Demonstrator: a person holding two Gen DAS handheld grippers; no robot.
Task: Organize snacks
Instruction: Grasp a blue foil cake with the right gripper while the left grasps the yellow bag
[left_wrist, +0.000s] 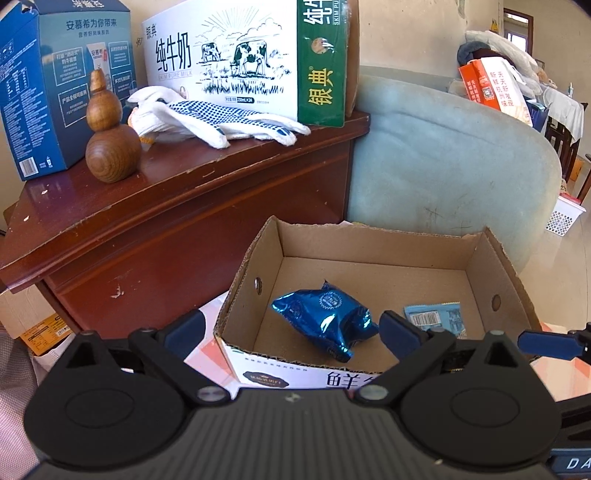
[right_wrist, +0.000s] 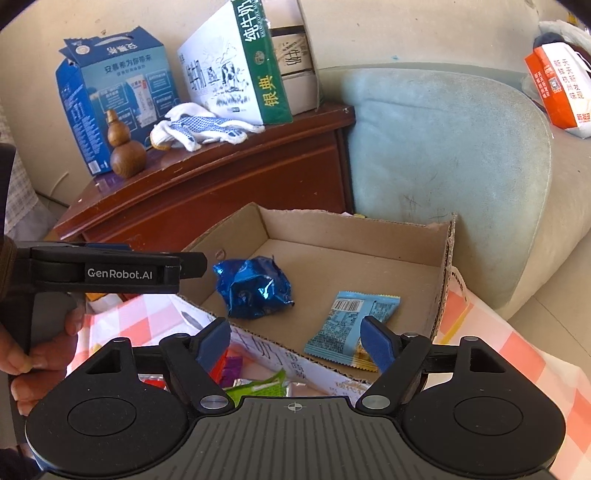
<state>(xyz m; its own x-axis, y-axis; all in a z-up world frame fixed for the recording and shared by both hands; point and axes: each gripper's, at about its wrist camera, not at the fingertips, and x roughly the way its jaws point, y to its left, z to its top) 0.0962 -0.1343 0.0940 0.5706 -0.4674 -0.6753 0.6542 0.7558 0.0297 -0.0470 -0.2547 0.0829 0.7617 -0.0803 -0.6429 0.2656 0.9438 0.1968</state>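
Together we look down into one open cardboard box (right_wrist: 441, 280) on the checked cloth (right_wrist: 524, 354), and we count two snacks inside it: one crumpled blue foil packet (right_wrist: 255, 288) toward its left side, and one flat light-blue packet (right_wrist: 345, 325) lying barcode-up to its right, the two apart from each other. Our left gripper (left_wrist: 291, 328) stands spread wide with nothing between its blue pads, which straddle the box's left wall above the foil packet. Our right gripper (right_wrist: 295, 339) is also parted and pinches nothing, hovering over the box's near rim. Below that rim, outside the box, more wrappers (right_wrist: 258, 384) lie in a heap we cannot count.
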